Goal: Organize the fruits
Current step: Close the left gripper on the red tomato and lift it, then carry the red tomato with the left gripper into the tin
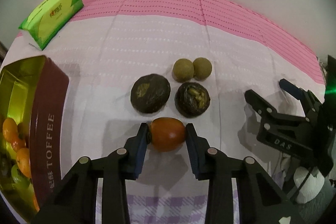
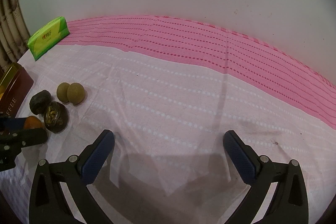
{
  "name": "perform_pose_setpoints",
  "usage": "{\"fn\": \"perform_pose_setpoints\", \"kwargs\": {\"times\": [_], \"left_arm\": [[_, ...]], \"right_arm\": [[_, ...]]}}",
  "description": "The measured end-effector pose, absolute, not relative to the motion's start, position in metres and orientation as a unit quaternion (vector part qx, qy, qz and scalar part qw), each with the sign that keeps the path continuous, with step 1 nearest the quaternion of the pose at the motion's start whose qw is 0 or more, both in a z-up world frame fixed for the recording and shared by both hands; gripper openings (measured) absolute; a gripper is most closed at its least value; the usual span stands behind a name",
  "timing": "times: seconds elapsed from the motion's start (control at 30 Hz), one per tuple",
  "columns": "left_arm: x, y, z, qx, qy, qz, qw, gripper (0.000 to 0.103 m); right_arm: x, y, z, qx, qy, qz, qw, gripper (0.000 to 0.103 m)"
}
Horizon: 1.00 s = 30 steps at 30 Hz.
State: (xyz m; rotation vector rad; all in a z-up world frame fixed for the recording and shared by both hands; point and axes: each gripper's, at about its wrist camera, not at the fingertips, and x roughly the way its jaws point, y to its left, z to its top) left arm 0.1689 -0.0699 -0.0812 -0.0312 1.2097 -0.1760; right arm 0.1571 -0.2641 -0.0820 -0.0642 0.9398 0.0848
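A: What is being shown at left and centre?
B: Fruits are being kept in the toffee tin at frame left; an orange fruit is being clamped by the left gripper at lower centre.
A: And at right?
B: The right gripper is being held wide open over the cloth.

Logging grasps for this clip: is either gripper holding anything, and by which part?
The left gripper pinches the orange-red fruit across its two ends, stem end against the left finger. The right gripper is open and holds nothing.
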Motion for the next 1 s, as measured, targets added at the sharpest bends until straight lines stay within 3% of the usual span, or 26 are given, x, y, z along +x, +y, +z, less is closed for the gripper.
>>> {"fn": "perform_pose_setpoints", "kwargs": {"times": [0.57,1.0], "left_arm": [[0.127,-0.041,-0.045,-0.033,0.551,-0.077,0.831,0.031],[0.113,0.063,-0.004,-0.069,0.519,0.013,0.852,0.031]], "right_arm": [[0.157,-0.264,-0.082,-0.031,0.453,0.041,0.89,0.103],[0.157,-0.265,-0.082,-0.031,0.453,0.041,0.89,0.103]]}}
